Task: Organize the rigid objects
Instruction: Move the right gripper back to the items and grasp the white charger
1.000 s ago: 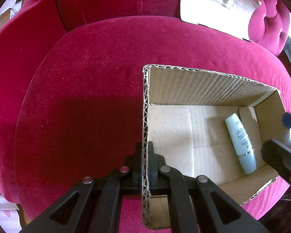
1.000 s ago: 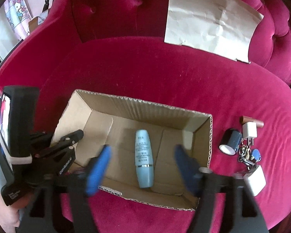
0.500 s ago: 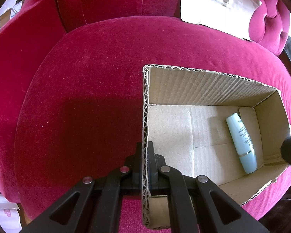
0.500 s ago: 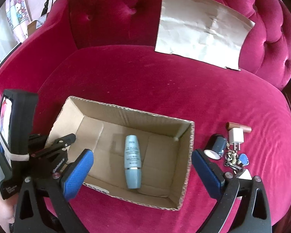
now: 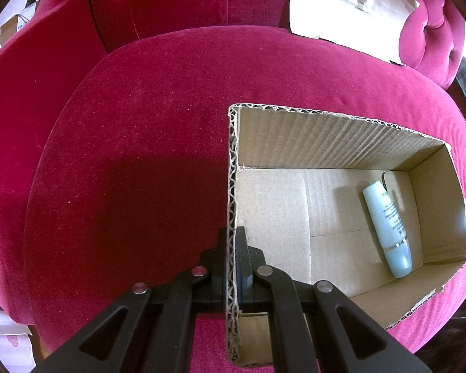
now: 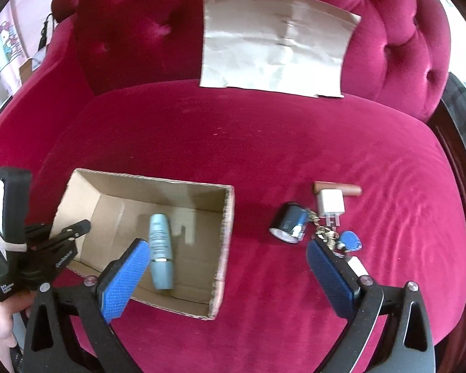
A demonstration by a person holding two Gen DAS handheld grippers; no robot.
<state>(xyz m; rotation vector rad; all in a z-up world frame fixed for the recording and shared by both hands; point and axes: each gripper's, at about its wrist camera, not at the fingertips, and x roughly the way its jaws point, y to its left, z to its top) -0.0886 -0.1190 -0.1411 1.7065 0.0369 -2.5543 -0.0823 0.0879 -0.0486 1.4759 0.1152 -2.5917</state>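
An open cardboard box (image 5: 335,133) (image 6: 202,183) sits on a red velvet sofa seat. A pale blue bottle (image 5: 386,230) (image 6: 161,253) lies inside it. My left gripper (image 5: 232,261) is shut on the box's left wall; it shows in the right wrist view (image 6: 70,233) too. My right gripper (image 6: 226,256) is open and empty, above the seat between the box and a group of small things: a black cylinder (image 6: 287,222), a white charger (image 6: 331,203), a brown stick (image 6: 351,189), keys with a blue fob (image 6: 349,241) and a white block (image 6: 357,264).
A sheet of brown paper (image 6: 273,42) (image 5: 351,3) leans on the tufted sofa back (image 6: 139,25). The sofa arm (image 5: 21,99) rises at the left. The seat's front edge runs below the box.
My right gripper has moved right, from over the box to the gap between the box and the small things, and out of the left wrist view. The left gripper has not moved.
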